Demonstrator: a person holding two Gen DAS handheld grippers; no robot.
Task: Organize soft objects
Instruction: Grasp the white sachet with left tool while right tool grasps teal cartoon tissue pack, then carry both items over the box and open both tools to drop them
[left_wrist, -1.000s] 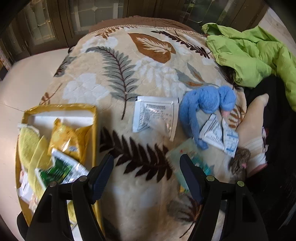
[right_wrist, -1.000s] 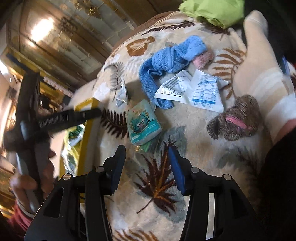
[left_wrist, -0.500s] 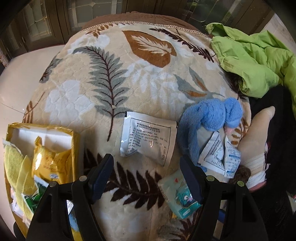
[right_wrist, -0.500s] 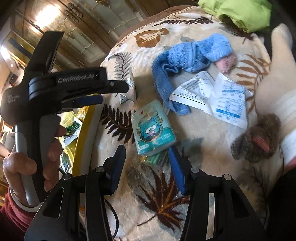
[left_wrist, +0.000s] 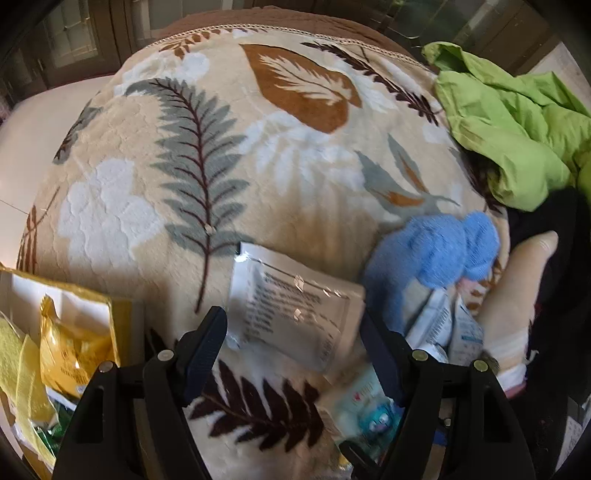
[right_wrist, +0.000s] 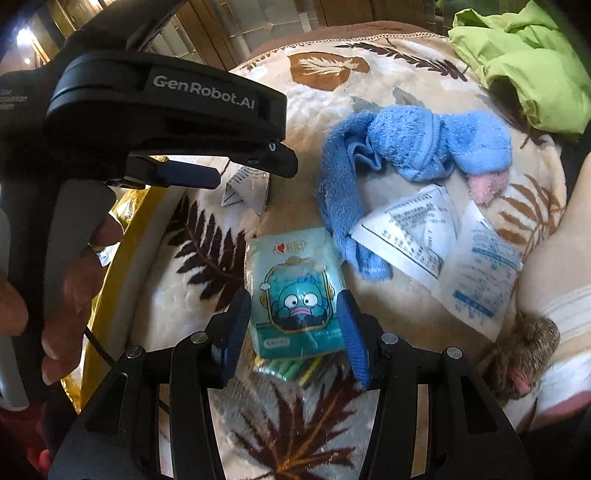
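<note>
Both grippers spread wide. My right gripper (right_wrist: 291, 332) straddles the teal tissue pack (right_wrist: 295, 291) mid-blanket (right_wrist: 369, 88), long axis running along my fingers; left gripper (left_wrist: 295, 347) frames the white sachet (left_wrist: 291, 314).

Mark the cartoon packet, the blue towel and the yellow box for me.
cartoon packet (right_wrist: 295, 291), right wrist view, on the printed blue face.
blue towel (right_wrist: 406, 140), right wrist view, on the knotted middle.
yellow box (left_wrist: 120, 325), left wrist view, on its right rim.
</note>
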